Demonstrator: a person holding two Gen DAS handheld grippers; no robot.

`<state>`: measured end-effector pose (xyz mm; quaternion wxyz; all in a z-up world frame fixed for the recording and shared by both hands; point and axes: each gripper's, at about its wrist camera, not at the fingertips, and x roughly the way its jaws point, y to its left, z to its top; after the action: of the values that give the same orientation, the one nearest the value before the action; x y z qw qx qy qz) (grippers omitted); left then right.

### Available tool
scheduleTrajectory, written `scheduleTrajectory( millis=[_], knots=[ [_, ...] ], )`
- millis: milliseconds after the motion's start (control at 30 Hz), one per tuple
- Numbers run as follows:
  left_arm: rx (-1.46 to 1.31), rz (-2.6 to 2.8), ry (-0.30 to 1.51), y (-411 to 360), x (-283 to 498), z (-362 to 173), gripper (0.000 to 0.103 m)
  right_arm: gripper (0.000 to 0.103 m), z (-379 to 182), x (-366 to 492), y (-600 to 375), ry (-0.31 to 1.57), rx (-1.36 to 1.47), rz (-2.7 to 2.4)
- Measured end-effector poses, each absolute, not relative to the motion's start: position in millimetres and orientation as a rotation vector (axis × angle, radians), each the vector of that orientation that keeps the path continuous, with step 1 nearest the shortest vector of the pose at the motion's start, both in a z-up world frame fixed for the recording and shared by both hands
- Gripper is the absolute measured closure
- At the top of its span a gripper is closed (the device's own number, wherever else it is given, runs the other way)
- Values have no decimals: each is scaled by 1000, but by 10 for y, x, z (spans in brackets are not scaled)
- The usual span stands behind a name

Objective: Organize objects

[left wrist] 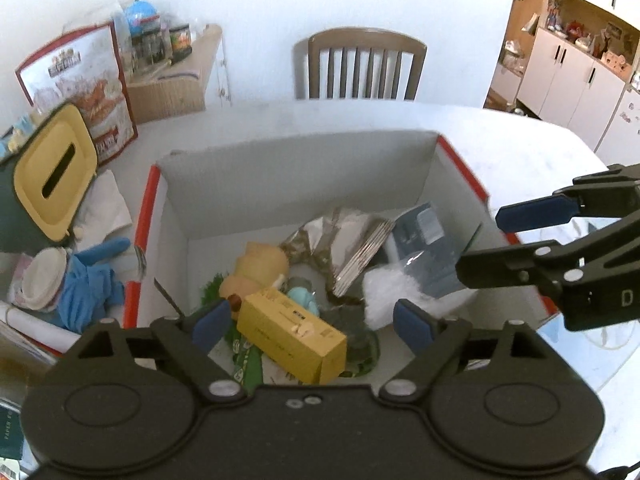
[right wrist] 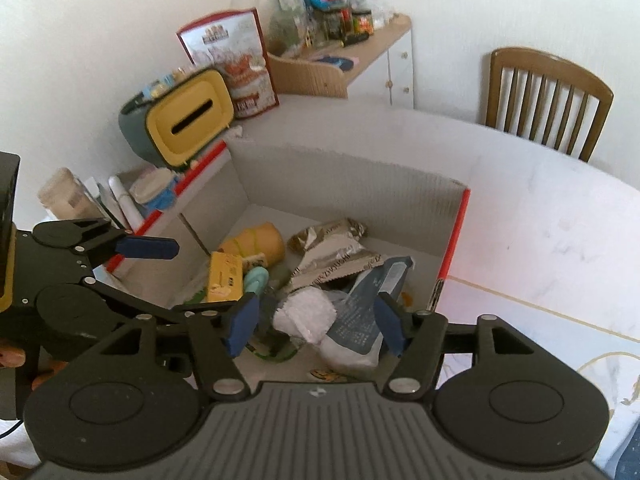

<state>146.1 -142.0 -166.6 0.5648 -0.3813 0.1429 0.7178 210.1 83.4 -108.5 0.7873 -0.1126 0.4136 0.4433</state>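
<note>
Cardboard box point(left wrist: 304, 184), white inside w/ red rim, sits on the pale table point(left wrist: 500, 136) and holds the clutter. Left gripper point(left wrist: 306, 320) hangs over the near edge, jaws spread wide, nothing between them; right gripper point(right wrist: 316, 320) hovers above the box's other side, jaws also spread, empty.

Inside the box: yellow carton point(left wrist: 292, 340) lies on its side near the front, resting on green printed packaging point(left wrist: 244, 364). Just behind it, a tan plush toy point(left wrist: 258, 272) and a small teal figure point(left wrist: 306, 300), touching. Silver foil packets point(left wrist: 352, 248) lean toward the back right; a blue-grey pouch point(right wrist: 360, 312) and a white bubble-wrap wad point(right wrist: 306, 312) lie beside them, right under the right gripper.

Handling, my guess: carton is stiff and light, so pinch across its narrow sides, mid-length. Plush is soft, squeeze the body, won't slip. Foil packets are thin and slick, prob best taken by a stacked edge. Pouch is floppy, grab near a sealed seam. Bubble wrap is v. light and crushable, so go gently.

Outside the box, left side: yellow-lidded tissue holder point(left wrist: 56, 172), blue cloth point(left wrist: 86, 284).
</note>
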Motion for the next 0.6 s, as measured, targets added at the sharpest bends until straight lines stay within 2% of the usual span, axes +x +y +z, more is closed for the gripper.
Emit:
scheduleTrajectory(
  millis=[300,500,600],
  knots=[
    [-820,1728,296,-1573,1559,-1376,3,30,-822,1901,456,791,-195,1017],
    [-803,1751,258,-1676,1604,-1243,1,22,-684,1775,215,717,-164,1032],
    [-791,1757,244,-1738,1634,-1191,1,21,-620,1701,108,677,-160,1035]
  ],
)
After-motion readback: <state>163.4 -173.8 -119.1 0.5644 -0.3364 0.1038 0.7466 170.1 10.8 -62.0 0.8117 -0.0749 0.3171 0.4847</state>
